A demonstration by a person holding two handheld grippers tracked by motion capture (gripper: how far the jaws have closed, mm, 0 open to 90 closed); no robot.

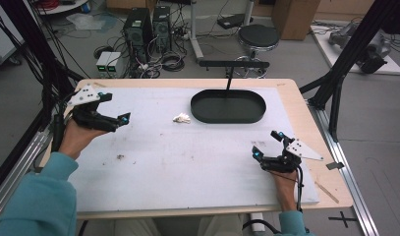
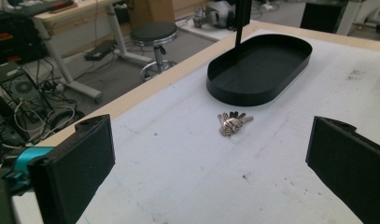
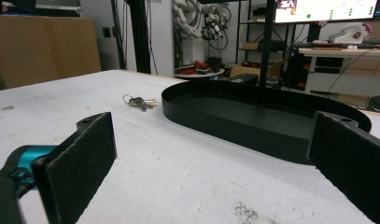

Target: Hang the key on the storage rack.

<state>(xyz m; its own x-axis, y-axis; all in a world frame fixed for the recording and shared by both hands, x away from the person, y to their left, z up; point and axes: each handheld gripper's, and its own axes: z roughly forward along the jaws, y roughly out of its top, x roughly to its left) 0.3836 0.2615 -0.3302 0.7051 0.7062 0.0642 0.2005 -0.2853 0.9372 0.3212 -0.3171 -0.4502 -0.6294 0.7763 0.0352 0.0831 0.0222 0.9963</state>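
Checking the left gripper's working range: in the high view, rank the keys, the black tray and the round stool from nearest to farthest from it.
From the left gripper, at the table's left:
1. Keys, on the table's white surface just left of the tray.
2. Black tray, toward the table's far edge, right of the keys.
3. Round stool, on the floor beyond the table.

You find no legible text, label, brand or number in any of the three views. In the right gripper view, the monitor (image 3: 325, 9) at the upper right carries small coloured marks and lines, but they are too small and blurred for you to read. In the high view, the floor (image 1: 379, 147) at the lower right bears one sign: a black cross mark (image 1: 343, 218), with no lettering beside it. The two white boxes (image 1: 108, 63) on the floor behind the table have green spots on their fronts; any print there is unreadable.
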